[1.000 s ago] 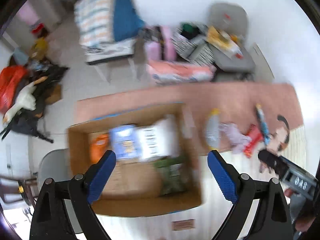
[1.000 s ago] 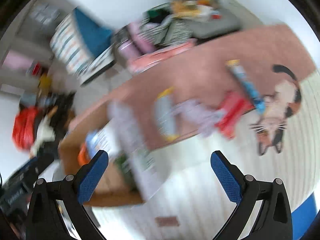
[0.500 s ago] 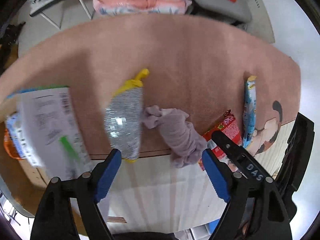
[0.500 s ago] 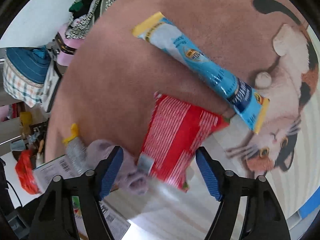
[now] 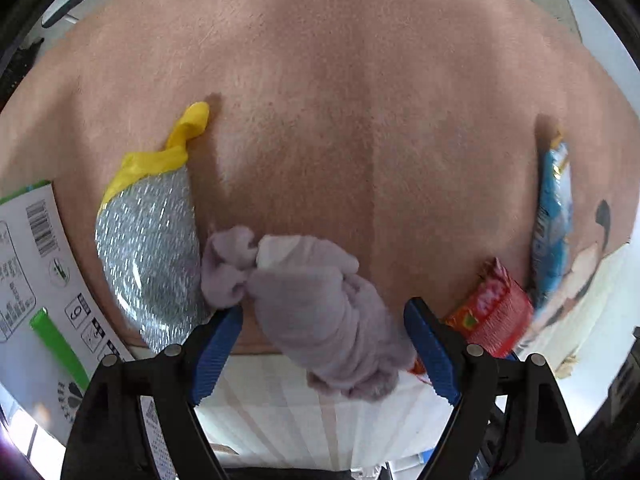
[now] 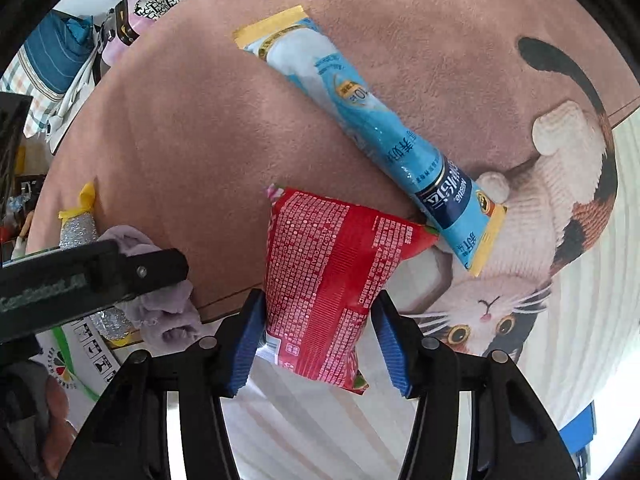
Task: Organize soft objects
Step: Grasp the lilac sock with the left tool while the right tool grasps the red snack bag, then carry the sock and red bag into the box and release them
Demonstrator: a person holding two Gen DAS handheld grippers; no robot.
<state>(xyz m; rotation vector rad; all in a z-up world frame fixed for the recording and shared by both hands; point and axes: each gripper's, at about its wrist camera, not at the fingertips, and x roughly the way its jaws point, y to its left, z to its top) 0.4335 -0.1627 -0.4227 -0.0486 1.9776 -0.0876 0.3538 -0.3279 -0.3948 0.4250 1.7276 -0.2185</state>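
Observation:
A crumpled lilac sock (image 5: 316,300) lies at the near edge of the pink rug (image 5: 340,100). My left gripper (image 5: 324,344) is open, its blue pads on either side of the sock. A silver scrubber with a yellow tie (image 5: 148,248) lies left of the sock. My right gripper (image 6: 320,340) straddles a red snack packet (image 6: 332,280), pads touching both its sides. A long blue stick packet (image 6: 372,136) lies beyond it. The sock (image 6: 160,304) and the left gripper's black finger (image 6: 92,276) show at the left of the right wrist view.
A cardboard box flap with printed labels (image 5: 32,272) stands at the left. The rug has a cat picture (image 6: 540,240) at the right. Striped pale flooring (image 6: 320,432) lies in front. Clothes and bags (image 6: 120,12) are piled beyond the rug.
Both grippers have dropped down close to the rug. The left one now straddles the sock. The right one has narrowed around the red packet.

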